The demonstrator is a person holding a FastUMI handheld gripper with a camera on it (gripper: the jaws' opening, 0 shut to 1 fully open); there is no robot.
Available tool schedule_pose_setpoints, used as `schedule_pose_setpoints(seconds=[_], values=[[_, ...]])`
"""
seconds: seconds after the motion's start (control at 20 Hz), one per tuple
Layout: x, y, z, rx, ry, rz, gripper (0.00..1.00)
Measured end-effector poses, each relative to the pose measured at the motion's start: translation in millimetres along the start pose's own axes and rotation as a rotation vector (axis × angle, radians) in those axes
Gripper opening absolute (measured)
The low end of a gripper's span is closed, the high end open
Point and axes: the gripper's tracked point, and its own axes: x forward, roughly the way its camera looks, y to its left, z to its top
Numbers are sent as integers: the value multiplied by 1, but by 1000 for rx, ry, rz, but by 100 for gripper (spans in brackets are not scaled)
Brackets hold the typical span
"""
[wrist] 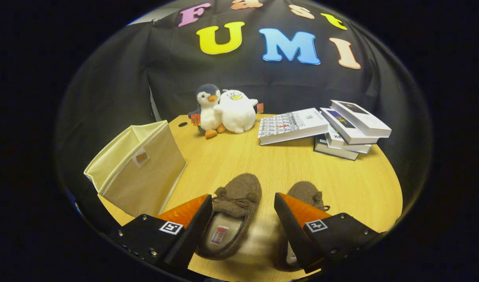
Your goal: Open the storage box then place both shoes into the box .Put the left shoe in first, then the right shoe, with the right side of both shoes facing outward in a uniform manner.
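The round wooden table [263, 164] carries everything. Near its left edge stands the cream fabric storage box [139, 168], its open mouth turned away to the left and a flat side with a small label window facing the shoes; whether it counts as already open is hard to judge from this angle. Toward the far right edge lies a stack of books [325, 127], and at the far edge sit two plush toys [224, 111], touching each other.

At the near edge, two brown slippers point away from the camera. The left shoe [231, 211] lies partly between the fingers, close against the left one; the right shoe [304, 199] is half hidden behind the right finger. The gripper [243, 219] hovers over them with its fingers spread wide, holding nothing.

The risks, as a judgement: the soft collar could fold or slip if pinched on one thin wall. The right finger could nudge the right shoe toward the near edge. And the box may slide or tip when a shoe is pushed in, since nothing braces it.
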Motion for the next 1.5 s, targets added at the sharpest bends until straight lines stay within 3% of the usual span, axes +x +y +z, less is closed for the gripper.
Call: schedule_pose_setpoints(seconds=[0.3, 0.5, 0.55, 0.6, 0.7, 0.75, 1.0, 1.05, 1.2, 1.25, 1.5], values=[[26, -4, -52, 17, 166, -13, 97], [33, 5, -58, -7, 201, -3, 93], [34, 5, -63, -2, 218, -6, 80], [35, 7, -65, 0, 231, -8, 74], [36, 14, -64, 19, 236, 8, 71], [37, 13, -65, 12, 245, 6, 62], [37, 8, -63, 86, 259, -1, 61], [37, 8, -63, 125, 281, 15, 30], [41, 3, -64, 198, 280, 4, 27], [39, -1, -63, 254, 293, -7, 1], [36, 9, -50, 414, 297, 33, 1]])
